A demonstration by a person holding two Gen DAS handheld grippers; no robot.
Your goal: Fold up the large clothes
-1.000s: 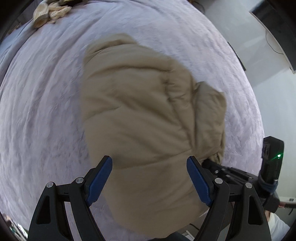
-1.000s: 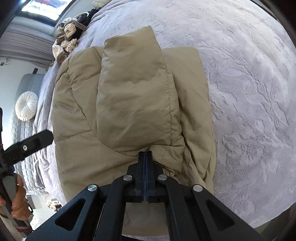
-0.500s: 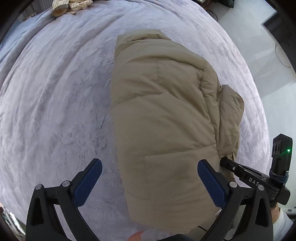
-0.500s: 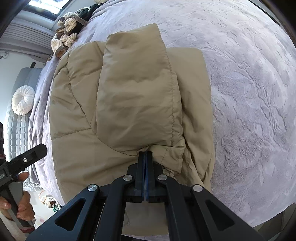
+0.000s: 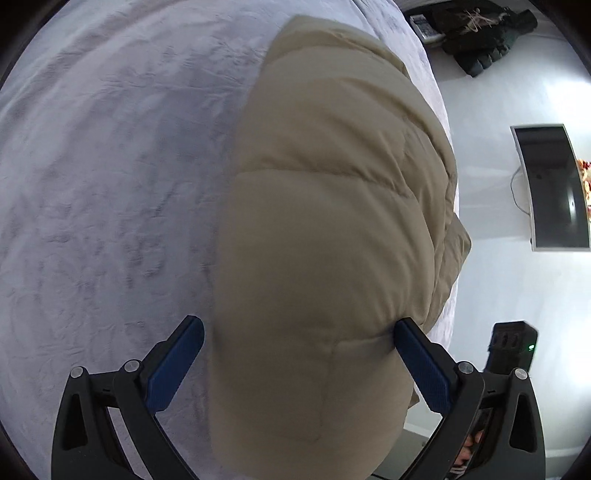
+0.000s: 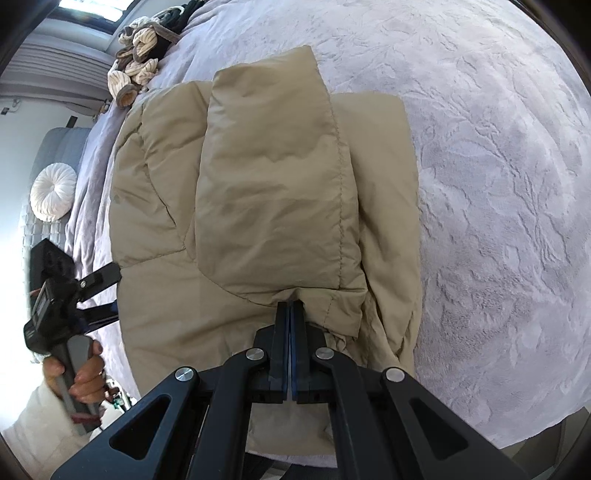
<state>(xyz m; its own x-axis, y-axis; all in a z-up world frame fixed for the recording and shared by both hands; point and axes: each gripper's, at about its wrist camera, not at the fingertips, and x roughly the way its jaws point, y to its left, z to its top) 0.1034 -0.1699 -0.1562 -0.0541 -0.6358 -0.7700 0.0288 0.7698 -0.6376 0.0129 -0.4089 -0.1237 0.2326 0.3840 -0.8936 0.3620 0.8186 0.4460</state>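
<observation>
A tan puffer jacket (image 5: 332, 229) lies folded on a pale lilac bedspread (image 5: 103, 184). My left gripper (image 5: 295, 347) stands wide open, its blue pads (image 5: 177, 362) straddling the jacket's near, bulging end. The right pad touches the fabric and the left pad sits just beside it. In the right wrist view the jacket (image 6: 266, 192) has one sleeve folded on top. My right gripper (image 6: 290, 314) is shut at that sleeve's near edge, where the fabric puckers around the tips. The left gripper (image 6: 110, 295) shows at the jacket's left edge, with a hand (image 6: 81, 373) on its grip.
The bed's edge runs close along the jacket's right side, with white floor beyond, a dark flat screen (image 5: 554, 188) and dark clothes (image 5: 480, 33). A heap of striped cream clothes (image 6: 136, 74) lies at the far end of the bed. A round white cushion (image 6: 51, 192) rests on a grey seat.
My left gripper has dropped closer to the jacket and rolled, its jaws wider and now straddling the near end. The right gripper and the sleeve have stayed put.
</observation>
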